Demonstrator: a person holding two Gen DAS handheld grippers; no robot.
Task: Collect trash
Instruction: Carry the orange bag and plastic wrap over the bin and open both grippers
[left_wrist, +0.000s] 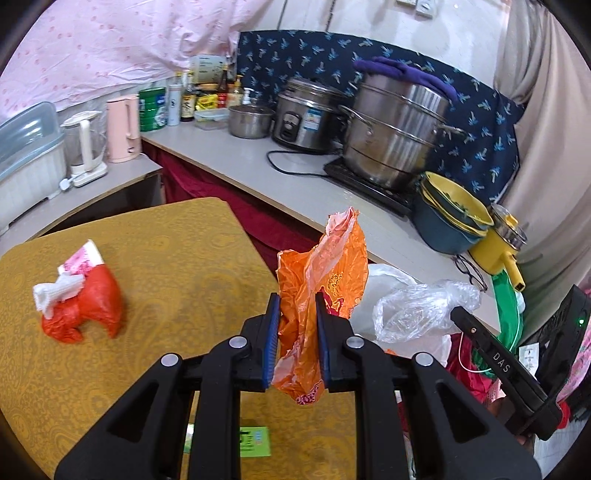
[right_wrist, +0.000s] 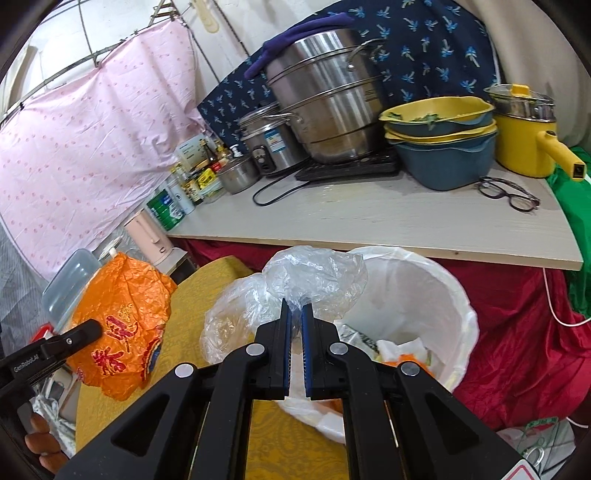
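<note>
The left claw (left_wrist: 297, 299) pinches a crumpled orange plastic bag (left_wrist: 325, 273) between its 2 blue pads, the bag rising above the fingertips at the centre of the left wrist view and hanging below them as well. The right claw (right_wrist: 295, 308) is pressed nearly together on a thin fold of a clear plastic bag (right_wrist: 314, 275), which billows above and to the left of its tips in the middle of the right wrist view. Just behind and to the right of that claw stands a bin (right_wrist: 436, 280) lined with a white bag, with scraps of paper and orange bits lying at its bottom. In the right wrist view the orange bag shows at the left, held off the surface by the other claw. Below both claws lies the worktop (left_wrist: 177, 236) under a yellow patterned cloth; at the left of the left wrist view a red plastic bag (left_wrist: 92, 306) with white tissue sticking out rests on it, well apart from the left claw, and a small green card (left_wrist: 255, 441) lies near the bottom edge. Across the upper part of both views runs a pale counter (right_wrist: 369, 218) carrying a tall steel steamer pot (right_wrist: 325, 96), a rice cooker (left_wrist: 303, 114), stacked blue and yellow bowls (right_wrist: 439, 136), a yellow pot (right_wrist: 524, 140) and a pair of glasses (right_wrist: 508, 194).
</note>
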